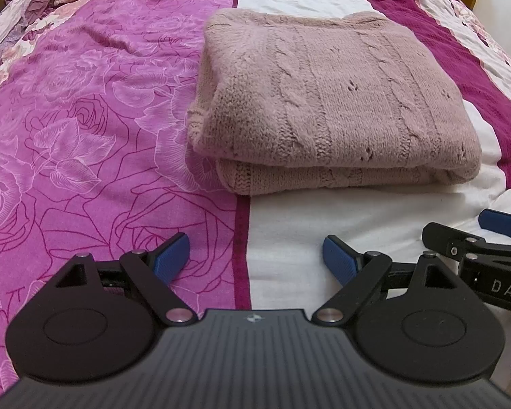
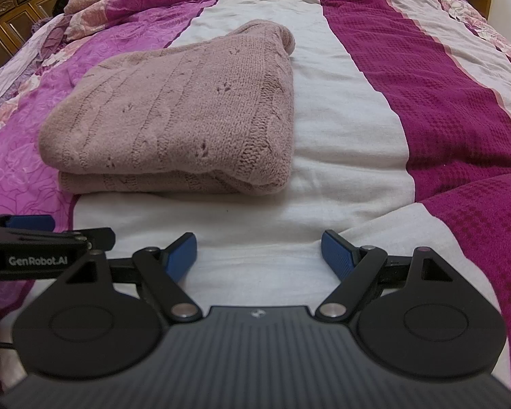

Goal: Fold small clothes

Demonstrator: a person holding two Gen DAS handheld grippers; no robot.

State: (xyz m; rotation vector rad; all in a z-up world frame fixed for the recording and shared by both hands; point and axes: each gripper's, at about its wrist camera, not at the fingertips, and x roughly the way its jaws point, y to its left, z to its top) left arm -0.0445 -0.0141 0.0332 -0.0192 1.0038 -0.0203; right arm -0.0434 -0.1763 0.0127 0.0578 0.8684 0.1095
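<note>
Nearest the cameras, the left gripper (image 1: pixel 255 255) and the right gripper (image 2: pixel 259 254) are seen side by side above the bedspread (image 2: pixel 340 170), each with its blue pads spread wide and nothing between them. Just ahead of both sets of fingers, a bare white stripe of the bedspread separates them from the pink knitted sweater (image 1: pixel 323 102), which lies beyond, slightly to the right of the left gripper and to the left of the right one. The sweater is already doubled into a thick, tidy rectangle, its folded edge turned toward the grippers, so the folding is judged to be finished or nearly so. If a last tidy is wanted, the near edge should be approached low and level, the layers pressed rather than pinched, and loose knit kept clear of the pads so that no loop is snagged. Farther off, crumpled floral bedding (image 2: pixel 119 3) is visible.
</note>
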